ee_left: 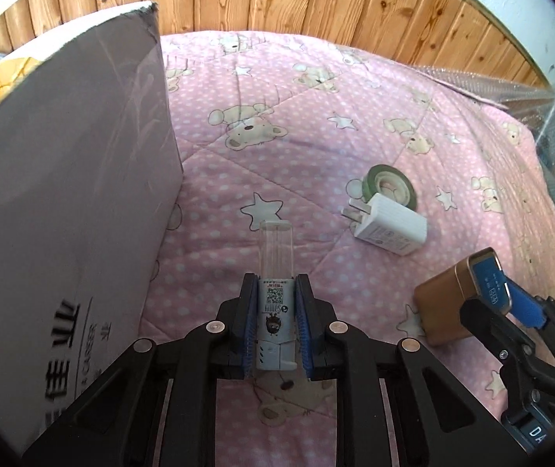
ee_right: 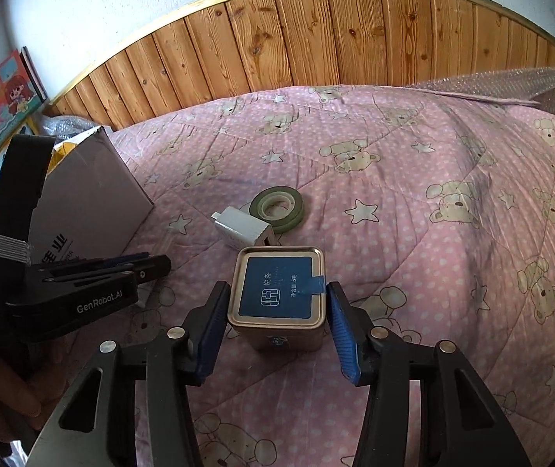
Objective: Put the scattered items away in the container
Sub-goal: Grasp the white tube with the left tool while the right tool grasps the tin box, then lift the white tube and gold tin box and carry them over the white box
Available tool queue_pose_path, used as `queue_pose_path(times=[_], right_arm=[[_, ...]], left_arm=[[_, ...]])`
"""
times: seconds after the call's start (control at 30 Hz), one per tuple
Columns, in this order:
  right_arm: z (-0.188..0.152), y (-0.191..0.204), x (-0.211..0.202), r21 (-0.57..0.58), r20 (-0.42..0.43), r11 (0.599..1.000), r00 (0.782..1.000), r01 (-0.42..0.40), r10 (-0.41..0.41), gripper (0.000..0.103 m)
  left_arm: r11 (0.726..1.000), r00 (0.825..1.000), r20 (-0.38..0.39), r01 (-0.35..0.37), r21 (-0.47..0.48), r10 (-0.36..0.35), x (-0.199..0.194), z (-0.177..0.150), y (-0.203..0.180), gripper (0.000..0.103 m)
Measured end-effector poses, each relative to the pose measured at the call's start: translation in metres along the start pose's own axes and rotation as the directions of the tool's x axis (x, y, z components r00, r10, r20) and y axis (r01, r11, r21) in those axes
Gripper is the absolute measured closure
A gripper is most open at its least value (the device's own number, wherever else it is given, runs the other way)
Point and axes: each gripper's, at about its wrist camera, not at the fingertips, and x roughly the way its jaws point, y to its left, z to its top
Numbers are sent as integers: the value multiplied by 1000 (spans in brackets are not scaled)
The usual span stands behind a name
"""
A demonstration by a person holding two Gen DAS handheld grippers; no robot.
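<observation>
The left tongs (ee_left: 276,327) are clamped on a small white labelled tube with a clear plastic cap (ee_left: 275,295), held just above the pink bear-print quilt on the bed (ee_left: 316,148), beside the grey cardboard box (ee_left: 63,179). The right tongs (ee_right: 277,327) straddle a square gold tin with a blue label (ee_right: 277,295); the pads stand slightly clear of its sides. A white plug-in charger (ee_left: 392,229) touches a green tape roll (ee_left: 390,188) farther out.

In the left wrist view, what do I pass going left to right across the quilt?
Cardboard box → white glue stick with a clear cap, clamped in the left tool → white plug adapter → gold tin with a blue label, between the right tool's fingers.
</observation>
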Motion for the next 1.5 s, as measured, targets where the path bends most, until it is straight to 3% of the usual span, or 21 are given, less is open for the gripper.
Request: queue_pose_path(times=[0.4,0.73,0.87,1.07,1.2,1.5], right_arm=[[-13,4,-34,20,6,999,999,-32,32,52],[-18,25,-59,-18,-11,998,998,-58,58,52],[-15,37,-73,-31,-9,997,997,-76,76,52],[0,62,-99,-64,-77,995,995,-73,68,52],[12,81,-119,-116,-107,991,992,-73,61,52],[23,104,-147,-224,-139,968,987,-111,81,52]], left_arm=[[998,998,21,58,-3,-58,-58,-42,-14,84],[995,990,103,92,26,-95,-128,-72,-11,84],[993,991,75,108,41,-111,-141,-71,-14,84],[992,993,4,122,16,-122,-172,-59,-10,84],[993,992,27,120,11,-120,-200,-49,-1,84],[988,990,71,126,-93,-119,-236,-43,43,84]])
